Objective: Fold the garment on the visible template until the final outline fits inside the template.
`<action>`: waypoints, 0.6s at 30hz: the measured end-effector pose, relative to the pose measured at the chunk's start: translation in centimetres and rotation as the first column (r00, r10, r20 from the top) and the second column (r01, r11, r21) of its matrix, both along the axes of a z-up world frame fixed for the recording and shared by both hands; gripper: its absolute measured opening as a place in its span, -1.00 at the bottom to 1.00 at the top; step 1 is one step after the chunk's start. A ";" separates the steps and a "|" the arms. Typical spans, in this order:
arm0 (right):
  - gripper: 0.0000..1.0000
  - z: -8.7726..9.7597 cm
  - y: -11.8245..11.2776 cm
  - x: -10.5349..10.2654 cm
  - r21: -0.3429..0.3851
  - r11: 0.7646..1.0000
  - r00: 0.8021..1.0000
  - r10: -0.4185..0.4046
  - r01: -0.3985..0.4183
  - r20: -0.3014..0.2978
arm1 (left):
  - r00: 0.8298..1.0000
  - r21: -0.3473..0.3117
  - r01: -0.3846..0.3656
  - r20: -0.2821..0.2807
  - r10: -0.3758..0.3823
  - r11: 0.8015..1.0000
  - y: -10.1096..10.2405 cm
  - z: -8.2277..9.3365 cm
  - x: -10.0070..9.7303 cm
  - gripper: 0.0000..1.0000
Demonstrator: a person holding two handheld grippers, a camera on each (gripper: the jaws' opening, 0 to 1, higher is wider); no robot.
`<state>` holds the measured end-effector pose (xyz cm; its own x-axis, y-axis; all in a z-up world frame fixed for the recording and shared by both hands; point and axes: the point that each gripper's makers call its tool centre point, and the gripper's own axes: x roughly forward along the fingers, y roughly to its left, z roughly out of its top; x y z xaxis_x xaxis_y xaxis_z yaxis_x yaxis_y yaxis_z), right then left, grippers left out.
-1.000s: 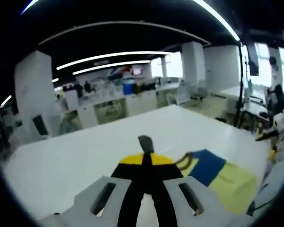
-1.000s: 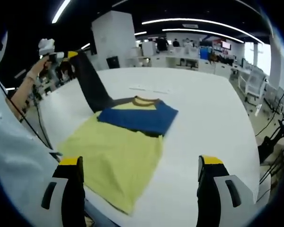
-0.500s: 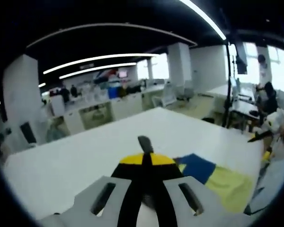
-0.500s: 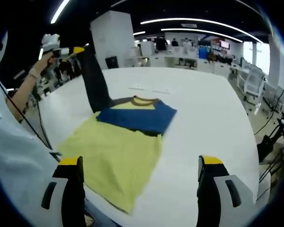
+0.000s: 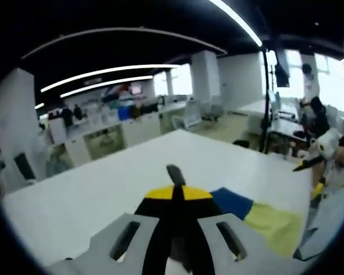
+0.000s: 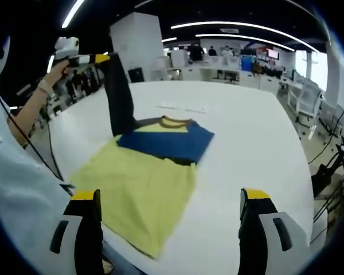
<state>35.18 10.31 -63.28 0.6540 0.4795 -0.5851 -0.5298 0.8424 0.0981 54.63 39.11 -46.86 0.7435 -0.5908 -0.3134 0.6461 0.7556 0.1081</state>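
Observation:
A yellow garment (image 6: pixel 139 184) lies flat on the white table (image 6: pixel 252 132), with a blue part (image 6: pixel 169 142) folded over its upper half near the brown collar. Its dark sleeve (image 6: pixel 121 97) rises almost upright from the garment's left shoulder. My left gripper (image 6: pixel 103 58), held in a person's hand, is shut on the sleeve's end. In the left gripper view the shut yellow-tipped jaws (image 5: pixel 175 193) pinch the dark sleeve (image 5: pixel 174 172), and the blue and yellow garment (image 5: pixel 258 217) lies beyond to the right. My right gripper (image 6: pixel 169 195) stands open above the garment's near hem, holding nothing.
Faint marks (image 6: pixel 180 107) lie on the table beyond the collar. A person's white sleeve (image 6: pixel 17 189) and a cable border the left side. The table's near edge runs just under my right jaws. Desks, chairs and pillars stand far behind.
My left gripper has lifted the dark sleeve higher and carried it to the right in the right gripper view, so the sleeve now hangs nearly upright. The right gripper has held still.

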 end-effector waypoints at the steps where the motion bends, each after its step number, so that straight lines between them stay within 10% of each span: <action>1: 0.99 0.0 0.0 0.0 0.000 1.000 1.000 0.000 0.000 0.000 | 1.000 -0.009 0.010 -0.007 -0.010 1.000 -0.4 -0.2 0.0 -1.00; 18: 0.95 -0.3 0.0 -0.4 0.004 1.000 1.000 -0.009 0.009 -0.013 | 0.996 -0.012 0.078 -0.036 -0.078 0.997 -4.5 -1.9 0.3 -1.00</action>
<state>34.75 10.33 -63.57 0.6508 0.4761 -0.5914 -0.5209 0.8467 0.1084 54.95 34.62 -48.75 0.6831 -0.6502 -0.3326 0.7066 0.7035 0.0758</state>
